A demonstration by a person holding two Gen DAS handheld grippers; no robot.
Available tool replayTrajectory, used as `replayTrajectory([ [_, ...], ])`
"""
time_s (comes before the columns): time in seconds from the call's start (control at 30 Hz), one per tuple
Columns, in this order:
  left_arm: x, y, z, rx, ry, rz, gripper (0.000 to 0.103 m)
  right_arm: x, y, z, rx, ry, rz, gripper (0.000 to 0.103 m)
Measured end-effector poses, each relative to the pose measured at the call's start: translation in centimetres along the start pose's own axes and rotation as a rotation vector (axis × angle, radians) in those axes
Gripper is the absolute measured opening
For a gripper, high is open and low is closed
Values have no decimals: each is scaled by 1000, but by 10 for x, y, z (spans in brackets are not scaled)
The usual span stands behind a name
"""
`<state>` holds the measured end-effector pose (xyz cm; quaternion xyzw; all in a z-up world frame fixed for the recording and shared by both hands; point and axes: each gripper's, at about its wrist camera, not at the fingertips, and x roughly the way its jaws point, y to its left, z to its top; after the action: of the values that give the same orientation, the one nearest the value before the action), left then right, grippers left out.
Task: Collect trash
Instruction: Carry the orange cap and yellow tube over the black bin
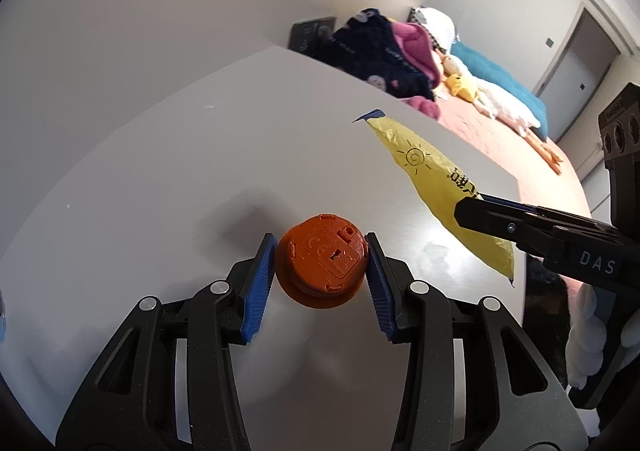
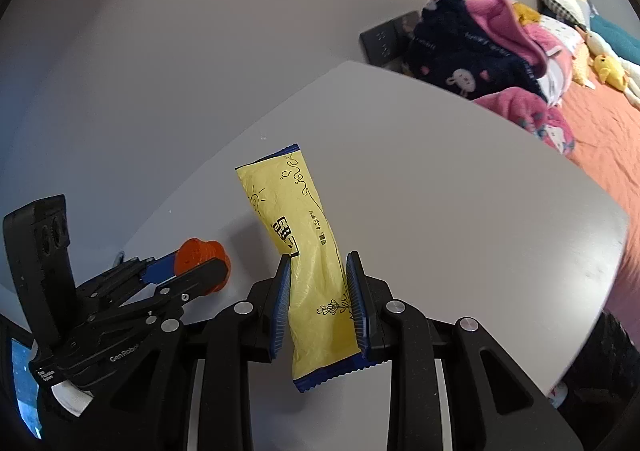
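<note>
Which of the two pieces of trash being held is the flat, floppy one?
The yellow wrapper, pinched between the right gripper fingers. The other, in the left gripper, is a round, rigid orange cap.

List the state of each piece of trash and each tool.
Orange cap: gripped between the left tool's pads.
Yellow wrapper: pinched, sticking up past the right tool's pads.
Left tool: shut on the cap.
Right tool: shut on the wrapper.
</note>
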<state>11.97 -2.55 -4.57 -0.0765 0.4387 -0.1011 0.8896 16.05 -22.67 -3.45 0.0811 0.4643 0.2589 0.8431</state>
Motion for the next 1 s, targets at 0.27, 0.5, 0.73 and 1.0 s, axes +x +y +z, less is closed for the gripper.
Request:
replayTrajectory([
  [0.27, -11, -37, 1, 47, -18, -50, 43, -42, -13, -15, 28, -50, -17, 29],
  [0.5, -17, -67, 1, 96, -28, -83, 43, -76, -26, -31, 55, -86, -32, 29],
  [0.73, -24, -97, -4, 137, -32, -113, 43, -107, -38, -45, 75, -125, -45, 29],
  [1.0, -31, -127, -11, 186, -31, -144, 43, -135, -56, -62, 115, -162, -49, 29],
])
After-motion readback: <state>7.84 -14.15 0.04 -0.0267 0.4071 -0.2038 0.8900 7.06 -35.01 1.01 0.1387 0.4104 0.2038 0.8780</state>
